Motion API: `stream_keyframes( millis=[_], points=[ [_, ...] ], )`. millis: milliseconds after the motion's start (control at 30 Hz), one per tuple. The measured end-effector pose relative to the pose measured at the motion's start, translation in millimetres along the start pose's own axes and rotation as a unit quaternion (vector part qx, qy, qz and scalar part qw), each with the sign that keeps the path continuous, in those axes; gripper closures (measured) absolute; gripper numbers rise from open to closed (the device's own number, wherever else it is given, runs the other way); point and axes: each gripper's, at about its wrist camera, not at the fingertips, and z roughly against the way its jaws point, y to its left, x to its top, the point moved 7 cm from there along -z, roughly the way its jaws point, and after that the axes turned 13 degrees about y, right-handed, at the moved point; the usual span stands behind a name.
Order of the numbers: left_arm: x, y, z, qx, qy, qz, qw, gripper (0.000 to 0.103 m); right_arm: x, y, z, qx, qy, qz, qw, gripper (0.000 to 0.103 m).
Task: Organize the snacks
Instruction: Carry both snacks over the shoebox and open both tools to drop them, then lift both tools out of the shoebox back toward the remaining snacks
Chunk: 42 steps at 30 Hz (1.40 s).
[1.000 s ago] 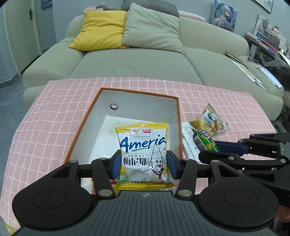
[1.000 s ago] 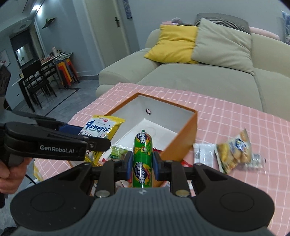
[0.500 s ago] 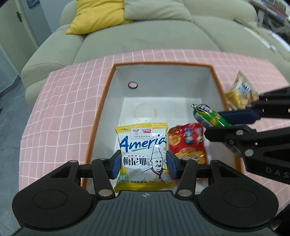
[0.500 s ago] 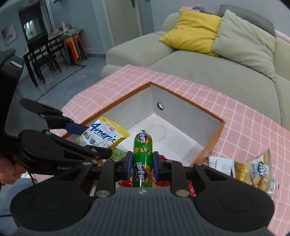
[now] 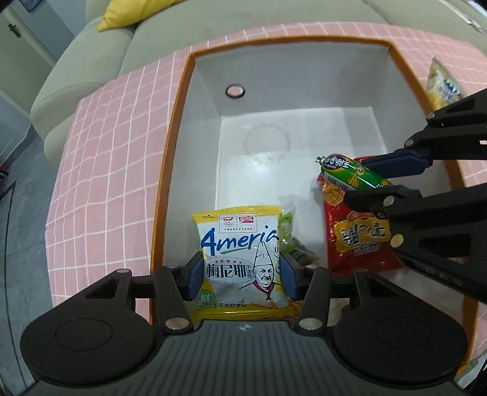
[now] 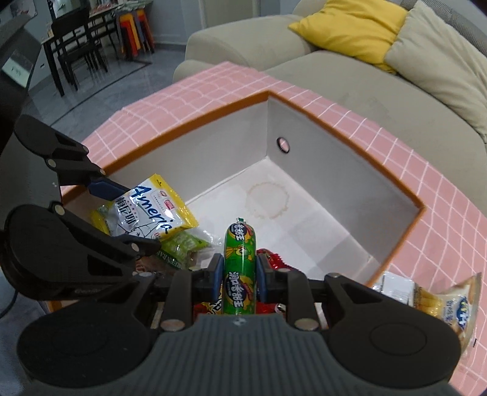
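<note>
The yellow bag (image 5: 240, 259) is pinched between the left gripper's (image 5: 242, 272) fingers (image 5: 195, 272), closed in on both its side edges, so it's held flat and facing up over the near end of the box (image 5: 170, 170). The "Ameria" print and a chef drawing can be read on it. The same bag (image 6: 152, 210) is seen from the right wrist camera too, sticking out past the left gripper (image 6: 121, 213) at the box's left side.

The sausage (image 6: 239, 268), in a green wrapper, is clamped between the right gripper's (image 6: 239, 275) fingers (image 6: 216, 275), which are closed snug against its sides, with most of its length poking out ahead of them. From the left wrist view the sausage (image 5: 350, 175) is held by the right gripper (image 5: 374, 179) over the right part of the box, just above a red bag (image 5: 356, 240).

Right under and ahead of the left fingers, a green packet (image 5: 287, 225) is partly hidden by the yellow bag. Beyond both sets of fingers, the box's white floor is bare, with a faint ring stain (image 5: 266, 141) on it and a small round hole (image 5: 234, 90) in the far wall.

Off to the right of the right fingers, outside the box, a cracker pack (image 6: 450, 304) and a clear wrapper (image 6: 392, 288) are lying on the pink checked desk (image 6: 426, 170). A sofa (image 6: 334, 70) with a yellow cushion (image 6: 344, 27) is seen behind.
</note>
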Motion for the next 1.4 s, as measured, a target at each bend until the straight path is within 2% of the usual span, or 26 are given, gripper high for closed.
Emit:
stream_keyframes(
  millis=[300,567,733,1033,1400],
  points=[
    [4,2,-8,0.005,0.015,-0.004,0.9999,0.044,-2,4,-25,0.004,0.032,-0.001,0.999,0.083],
    [5,0,-10,0.004,0.018,-0.008,0.9998,0.039,-2,3,-23,-0.002,0.034,0.002,0.999,0.083],
    [2,1,-5,0.014,0.013,-0.009,0.9998,0.03,-2,3,-17,-0.01,0.031,-0.001,0.999,0.07],
    [-8,5,16,0.009,-0.007,0.013,0.9998,0.029,-7,0,4,-0.025,0.017,-0.01,0.999,0.057],
    [-21,5,50,0.003,-0.042,0.062,0.9971,0.029,-25,-2,45,-0.051,-0.024,-0.015,0.998,0.045]
  ],
)
